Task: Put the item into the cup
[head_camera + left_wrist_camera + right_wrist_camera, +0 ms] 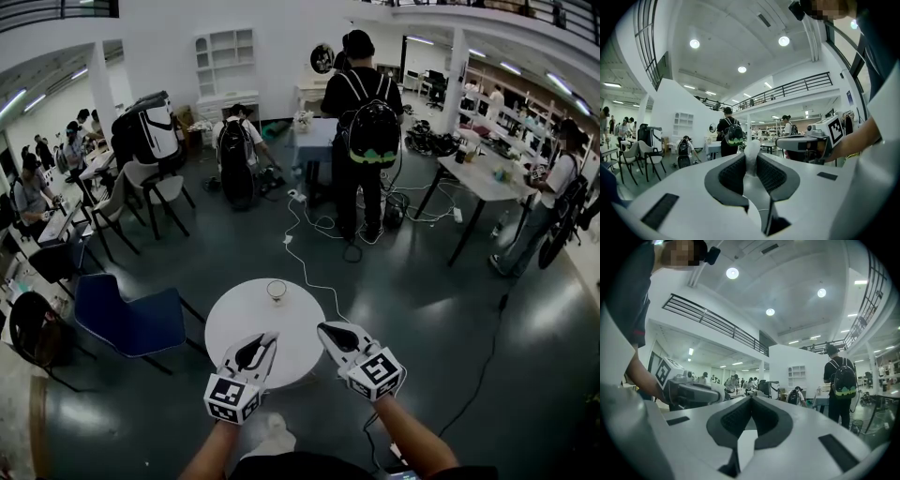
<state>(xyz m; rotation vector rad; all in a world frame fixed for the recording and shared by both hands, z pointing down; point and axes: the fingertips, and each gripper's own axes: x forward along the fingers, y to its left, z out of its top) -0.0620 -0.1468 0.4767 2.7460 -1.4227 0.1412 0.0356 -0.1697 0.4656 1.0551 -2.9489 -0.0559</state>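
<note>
The cup point(277, 291) is standing upright on the round white worktop point(234, 314), toward its far edge. It looks like a small clear one, and I cannot tell what is inside.

The left gripper point(259, 345) is hovering on the near side of the cup, a little to the left, above the near part of the worktop. In the left gripper view, the left gripper point(751, 161) is clenching a white item point(752, 146). The soft, crumpled-looking piece is standing up between the two dark pads point(733, 174) and rising above them. The head view is too small to show the item.

The right gripper point(325, 329) is hovering on the near right side of the cup, at the edge of the worktop and apart from the left one. Its jaws are pressed together at the tips in the right gripper view point(750, 398), with nothing between them.

A blue chair point(131, 319) is standing well to the left of the cup. Far behind the cup, a person with a black backpack point(372, 127) is standing on the floor.
</note>
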